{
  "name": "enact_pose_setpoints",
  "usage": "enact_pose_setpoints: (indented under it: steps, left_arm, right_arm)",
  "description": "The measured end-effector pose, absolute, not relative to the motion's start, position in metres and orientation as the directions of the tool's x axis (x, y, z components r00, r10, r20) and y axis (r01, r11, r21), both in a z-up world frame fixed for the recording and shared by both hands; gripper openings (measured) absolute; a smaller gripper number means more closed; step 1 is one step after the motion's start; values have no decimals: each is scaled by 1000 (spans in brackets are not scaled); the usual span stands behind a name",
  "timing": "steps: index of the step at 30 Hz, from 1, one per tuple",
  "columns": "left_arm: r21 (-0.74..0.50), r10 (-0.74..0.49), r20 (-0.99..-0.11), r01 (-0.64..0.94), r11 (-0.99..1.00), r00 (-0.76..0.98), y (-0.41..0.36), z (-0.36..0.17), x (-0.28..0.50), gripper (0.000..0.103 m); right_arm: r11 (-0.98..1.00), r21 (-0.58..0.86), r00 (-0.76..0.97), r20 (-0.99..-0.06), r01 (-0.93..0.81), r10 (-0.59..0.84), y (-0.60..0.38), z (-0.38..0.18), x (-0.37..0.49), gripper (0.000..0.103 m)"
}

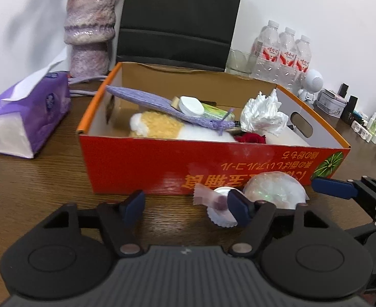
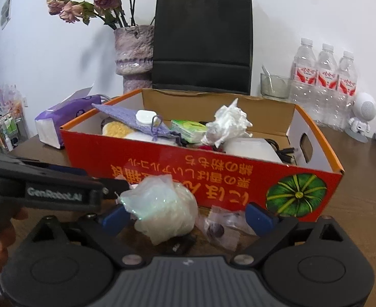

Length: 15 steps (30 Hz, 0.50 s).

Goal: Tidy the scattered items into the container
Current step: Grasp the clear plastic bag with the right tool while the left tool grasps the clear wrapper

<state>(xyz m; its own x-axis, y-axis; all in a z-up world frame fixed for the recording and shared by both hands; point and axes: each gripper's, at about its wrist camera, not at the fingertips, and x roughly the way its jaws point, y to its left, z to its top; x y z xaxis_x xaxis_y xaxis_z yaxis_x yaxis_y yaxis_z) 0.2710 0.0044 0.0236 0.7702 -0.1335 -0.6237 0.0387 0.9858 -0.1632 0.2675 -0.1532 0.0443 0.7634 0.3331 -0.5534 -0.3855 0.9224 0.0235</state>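
A red and orange cardboard box (image 1: 162, 158) (image 2: 213, 163) stands on the wooden table, holding a purple knitted pouch (image 1: 147, 99), a white lid, a plush toy, crumpled white tissue (image 1: 262, 115) and a green packet. In front of it lie a wrapped sweet (image 1: 217, 203), a shiny crinkled plastic bundle (image 1: 275, 189) (image 2: 162, 209) and a small clear packet (image 2: 221, 227). My left gripper (image 1: 185, 206) is open, low over the table, with the sweet just inside its right finger. My right gripper (image 2: 188, 217) is open around the plastic bundle; its right pad stands apart from it.
A purple tissue pack (image 1: 26, 117) lies left of the box. Behind it stand a purple vase (image 1: 90, 30), a black paper bag (image 2: 203, 41), a glass (image 2: 273, 85), water bottles (image 2: 323, 76) and a white robot figure (image 2: 362, 117). Small items crowd the right table edge (image 1: 367, 125).
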Motion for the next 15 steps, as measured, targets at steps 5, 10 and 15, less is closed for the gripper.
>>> enact_pose_setpoints:
  steps: [5, 10, 15]
  left_arm:
    - [-271, -254, -616, 102, 957, 746, 5, 22, 277, 14]
    - [-236, -235, -566, 119, 965, 790, 4, 31, 263, 11]
    - [-259, -267, -545, 143, 955, 795, 4, 39, 253, 11]
  right_arm:
    - [909, 57, 739, -561, -414, 372, -151, 43, 273, 38]
    - [913, 50, 757, -541, -405, 366, -157, 49, 262, 37]
    - [921, 88, 779, -508, -378, 368, -168, 58, 258, 37]
